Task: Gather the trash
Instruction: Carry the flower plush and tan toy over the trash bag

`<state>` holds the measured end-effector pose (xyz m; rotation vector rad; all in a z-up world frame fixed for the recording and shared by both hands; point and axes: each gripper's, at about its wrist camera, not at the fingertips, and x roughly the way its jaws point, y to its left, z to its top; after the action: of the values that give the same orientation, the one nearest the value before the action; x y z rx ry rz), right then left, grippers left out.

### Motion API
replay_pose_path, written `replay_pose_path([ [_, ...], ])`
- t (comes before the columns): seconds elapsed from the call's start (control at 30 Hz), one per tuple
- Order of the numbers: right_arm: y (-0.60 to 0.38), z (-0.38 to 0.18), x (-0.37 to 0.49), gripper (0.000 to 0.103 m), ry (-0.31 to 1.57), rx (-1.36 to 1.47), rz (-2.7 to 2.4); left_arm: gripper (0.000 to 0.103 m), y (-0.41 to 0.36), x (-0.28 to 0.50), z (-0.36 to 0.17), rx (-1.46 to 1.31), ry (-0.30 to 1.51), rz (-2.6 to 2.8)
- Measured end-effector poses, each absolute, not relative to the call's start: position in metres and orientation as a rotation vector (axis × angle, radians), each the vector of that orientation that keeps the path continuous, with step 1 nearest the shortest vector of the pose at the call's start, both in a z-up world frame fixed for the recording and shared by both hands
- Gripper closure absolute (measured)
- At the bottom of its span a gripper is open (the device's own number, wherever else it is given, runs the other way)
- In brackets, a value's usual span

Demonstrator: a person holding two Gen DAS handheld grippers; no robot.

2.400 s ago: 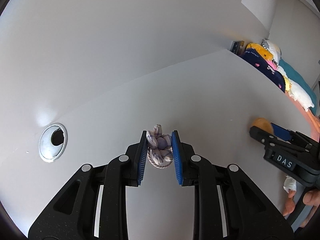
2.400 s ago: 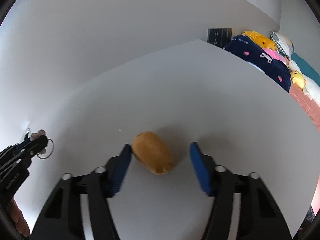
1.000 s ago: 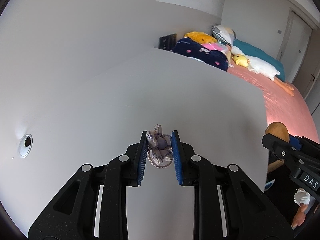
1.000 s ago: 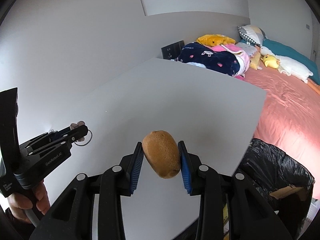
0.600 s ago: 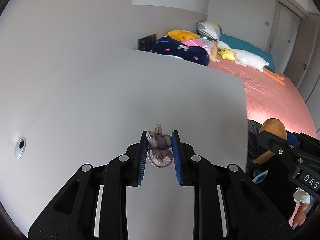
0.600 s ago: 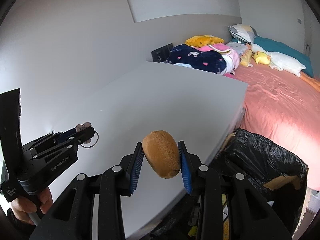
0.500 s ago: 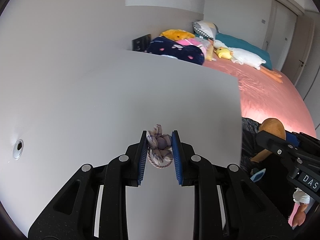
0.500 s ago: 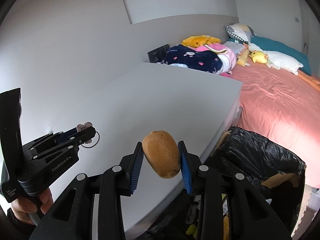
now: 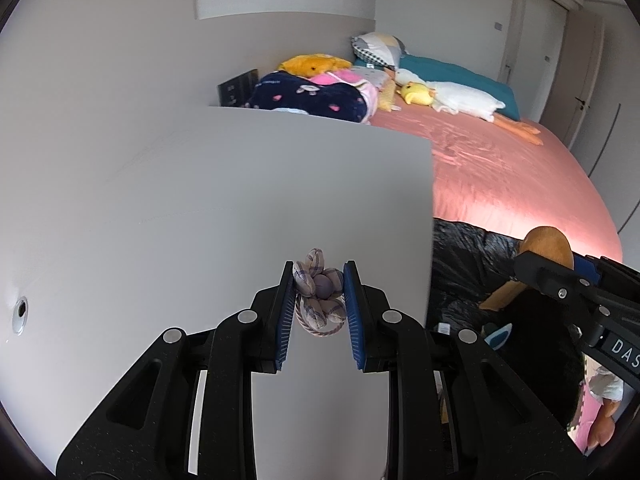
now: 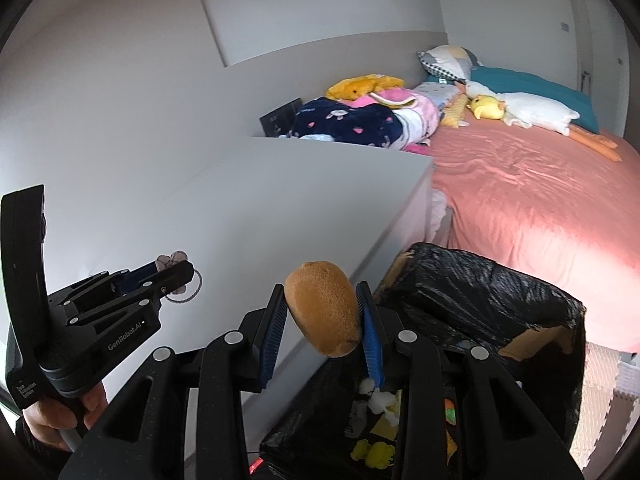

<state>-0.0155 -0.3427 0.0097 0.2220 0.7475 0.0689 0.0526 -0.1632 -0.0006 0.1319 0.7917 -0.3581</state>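
Right claw (image 10: 322, 314), still clenched on bread roll (image 10: 324, 312), now above bin (image 10: 520, 300); left claw (image 9: 319, 300) still gripping fabric knot (image 9: 319, 300).

Bedroom, plain pale grey walls (image 9: 120, 60). White desk top (image 9: 200, 208) fills the near left, small round cable hole (image 9: 19, 314) near its left edge. Dark wall panel (image 10: 280, 120) sits at the desk's far end. Bed with salmon-pink sheet (image 10: 540, 200) runs along the right, piled at the far end with a navy blanket (image 10: 348, 124), yellow plush (image 10: 360, 86), checked pillow (image 10: 444, 58), teal bedding (image 10: 536, 84) and a white duck plush (image 10: 532, 114). Closet doors (image 9: 536, 40) on the far right wall. Foam mat flooring (image 10: 600, 392) shows near right. Soft, even daylight.
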Motion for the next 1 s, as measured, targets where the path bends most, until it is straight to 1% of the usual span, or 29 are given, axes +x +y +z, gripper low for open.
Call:
replay_pose_path([
  [1.0,-0.436,0.011,-0.065,0.066,0.715,0.306,-0.140,0.079,-0.262,0.021,-0.006,0.247,0.806,-0.579],
])
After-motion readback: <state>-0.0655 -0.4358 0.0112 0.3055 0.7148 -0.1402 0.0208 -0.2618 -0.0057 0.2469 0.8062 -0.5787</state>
